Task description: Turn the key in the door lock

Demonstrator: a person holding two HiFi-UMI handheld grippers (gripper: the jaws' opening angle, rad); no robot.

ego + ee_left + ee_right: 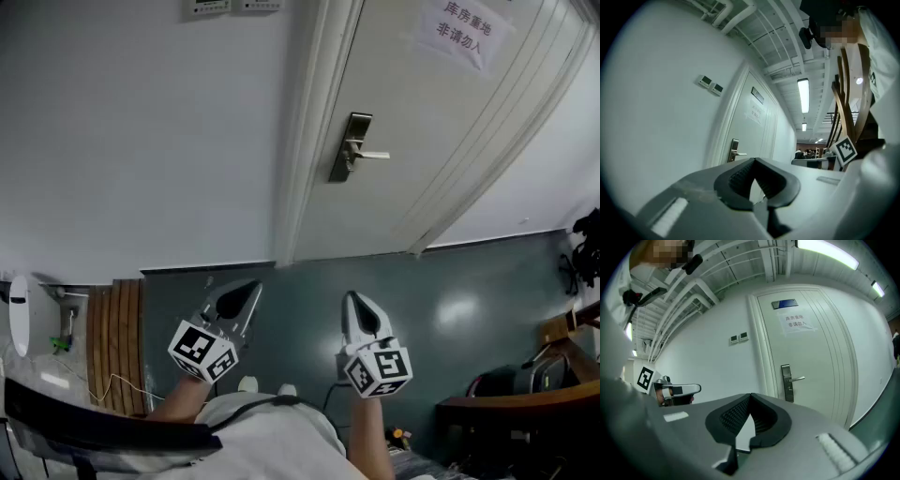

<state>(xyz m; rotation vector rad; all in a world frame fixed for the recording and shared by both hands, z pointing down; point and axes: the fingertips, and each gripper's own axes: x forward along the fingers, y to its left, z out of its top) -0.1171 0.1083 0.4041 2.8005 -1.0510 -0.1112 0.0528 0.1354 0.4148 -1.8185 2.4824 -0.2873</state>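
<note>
Two hand-held grippers are up in front of the person and neither is at the door (422, 122), so in my judgement the task has not really begun. The left hand-held gripper (754, 160) has its jaws closed together, the tips meeting, with nothing between them. The right hand-held gripper (750, 396) is the same, fully closed and empty. Both point level toward the door and are well apart from it, with a stretch of floor (469, 300) between. The lock (350, 147) is a metal plate with a handle (373, 155), set near the door's edge beside the frame, and a paper sign (461, 33) hangs higher on the door. The door looks closed. I cannot find a key: neither gripper carries one, and the lock is too small in every view to tell whether a key already sits in the keyhole. Nothing of the task is done as far as the pictures show. What is left, I think, is everything: to come close to the door, to bring one gripper to the lock, to open its jaws and close them on the key's head, and then to turn it. If no key is in the lock, one must be fetched first, and the pictures show none.
</note>
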